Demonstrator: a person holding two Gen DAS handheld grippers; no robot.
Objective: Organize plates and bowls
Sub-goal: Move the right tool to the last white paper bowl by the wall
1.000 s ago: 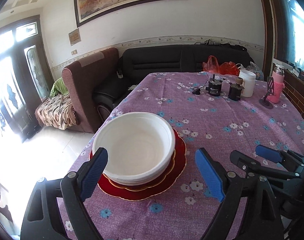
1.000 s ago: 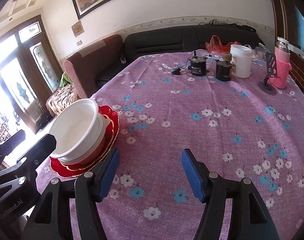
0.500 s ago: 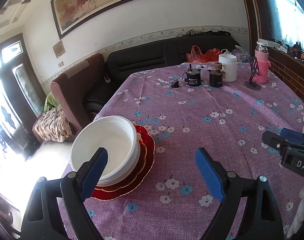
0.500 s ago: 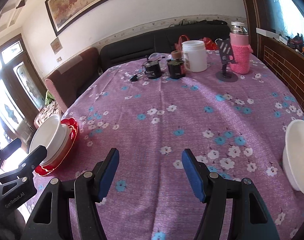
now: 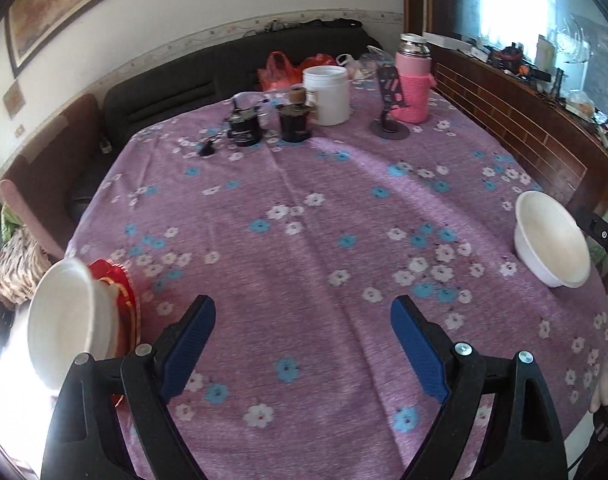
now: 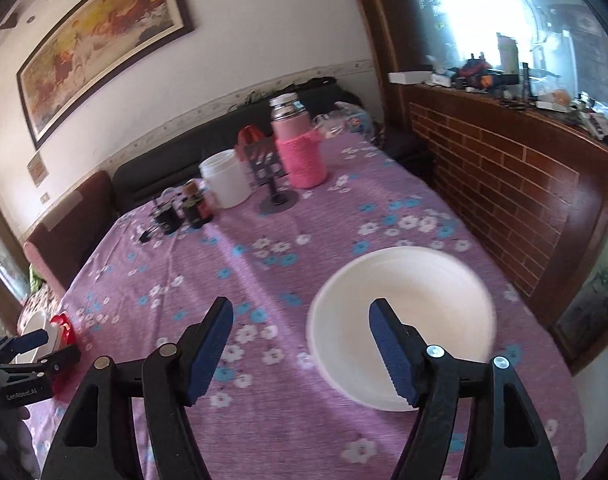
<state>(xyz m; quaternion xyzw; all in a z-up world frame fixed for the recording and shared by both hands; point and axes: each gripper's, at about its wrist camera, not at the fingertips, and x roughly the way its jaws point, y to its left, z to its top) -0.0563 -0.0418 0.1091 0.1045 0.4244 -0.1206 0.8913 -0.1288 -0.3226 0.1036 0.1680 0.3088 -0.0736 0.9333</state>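
A white bowl (image 5: 64,320) sits stacked on red plates (image 5: 122,292) at the table's left edge; the stack shows small in the right wrist view (image 6: 60,326). A second white bowl (image 6: 400,320) stands alone near the table's right edge, also in the left wrist view (image 5: 550,240). My right gripper (image 6: 302,344) is open and empty, its right finger over this bowl's near left side, above it. My left gripper (image 5: 304,346) is open and empty over the bare cloth between stack and bowl.
The table has a purple flowered cloth (image 5: 304,208). At its far end stand a white jar (image 5: 327,94), a pink-sleeved flask (image 5: 414,80), a phone stand (image 5: 389,120) and two dark jars (image 5: 294,120). A brick-patterned ledge (image 6: 504,168) runs along the right. Sofas stand behind.
Both grippers swung right, away from the stack. The lone bowl came into the right wrist view and is now close under the right gripper. Both grippers stayed open.
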